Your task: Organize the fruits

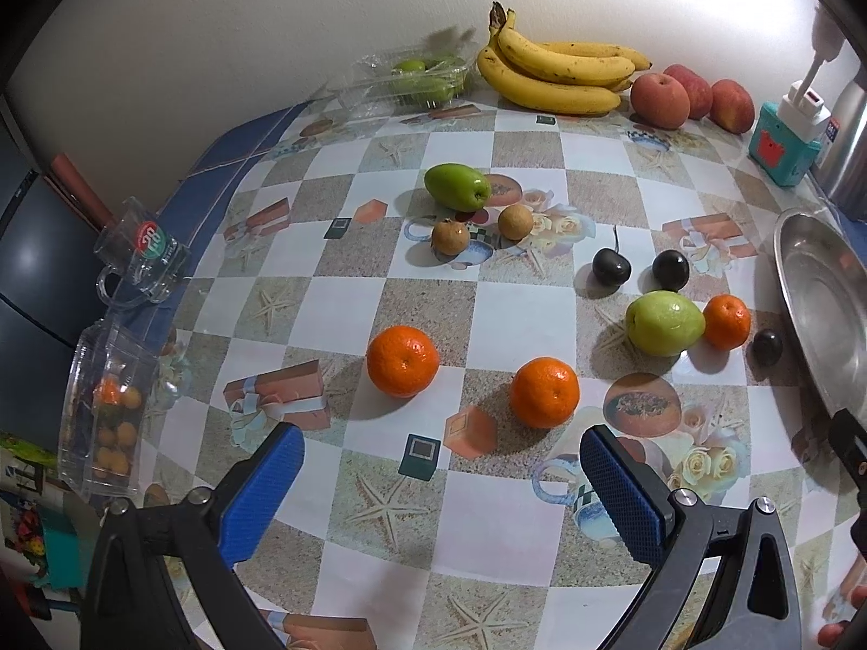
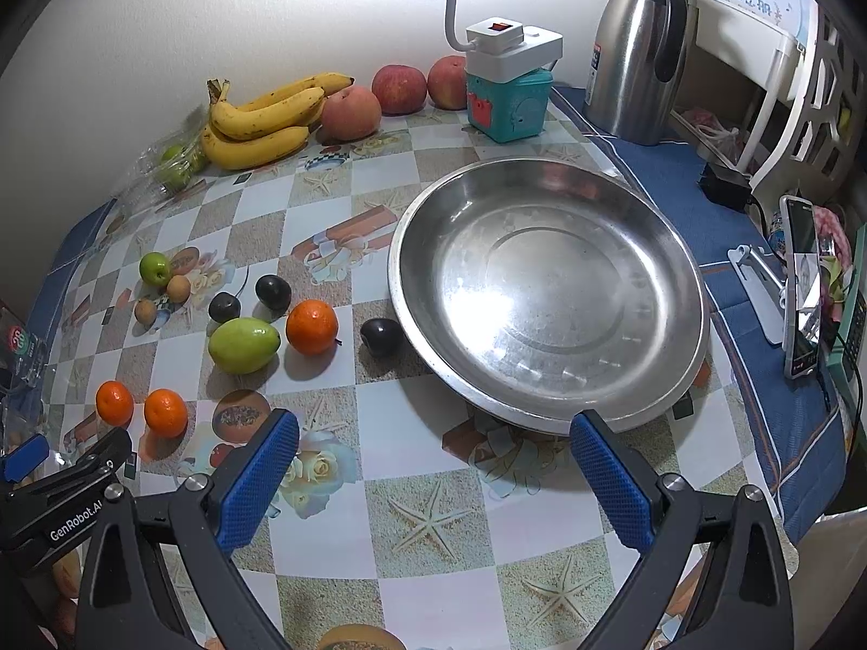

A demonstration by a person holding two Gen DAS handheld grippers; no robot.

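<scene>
Loose fruit lies mid-frame: the pale green mango (image 1: 665,322) has its long axis roughly left-right, tip right, touching an orange (image 1: 726,322). Dark fruits (image 1: 610,267), perhaps plums, sit behind. Steel basin (image 2: 547,292) centre. Left gripper (image 1: 441,466) and right gripper (image 2: 433,449) gape wide, empty.

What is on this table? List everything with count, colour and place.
oranges: three, orange, front and right
dark fruits: three, near-black, right of centre
green fruits: two, centre and right
brown fruits: two, centre
bananas: one bunch, yellow, back
apples: three, red, back
clear boxes: two, back and left edge
basin: one, steel, empty, right
jug: one, steel, back right
glass mug: one, left edge
left gripper: open, empty
right gripper: open, empty
</scene>
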